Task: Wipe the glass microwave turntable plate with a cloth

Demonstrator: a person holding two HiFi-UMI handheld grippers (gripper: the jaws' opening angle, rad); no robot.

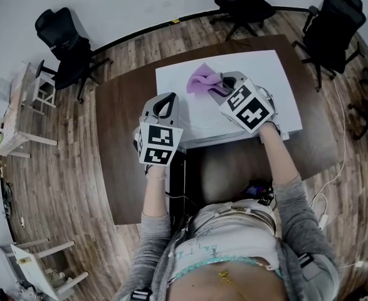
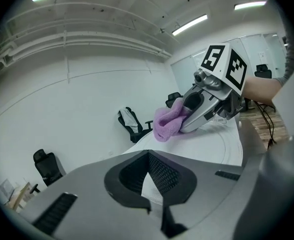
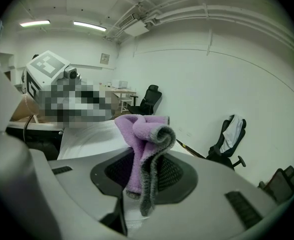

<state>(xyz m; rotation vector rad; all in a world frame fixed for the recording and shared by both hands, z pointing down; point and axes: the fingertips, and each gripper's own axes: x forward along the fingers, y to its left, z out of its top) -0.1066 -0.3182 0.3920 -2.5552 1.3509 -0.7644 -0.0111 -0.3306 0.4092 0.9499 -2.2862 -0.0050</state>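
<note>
The clear glass turntable plate (image 1: 199, 123) lies on a white mat (image 1: 278, 74) on the dark table, and its round rim (image 2: 214, 145) shows faintly. My left gripper (image 1: 163, 105) is at the plate's near left edge. Its jaws (image 2: 154, 186) are closed, apparently on the rim, with only a thin white sliver between them. My right gripper (image 1: 222, 85) is shut on a bunched purple cloth (image 1: 202, 79). The cloth (image 3: 145, 134) sticks up from between the pads, and it (image 2: 168, 121) rests low over the plate's far side.
The brown table (image 1: 124, 137) reaches well past the mat on all sides. Black office chairs (image 1: 68, 46) stand at the back left, back centre and back right (image 1: 334, 24). White furniture (image 1: 21, 124) lines the left wall. A cable (image 1: 343, 149) trails at the right.
</note>
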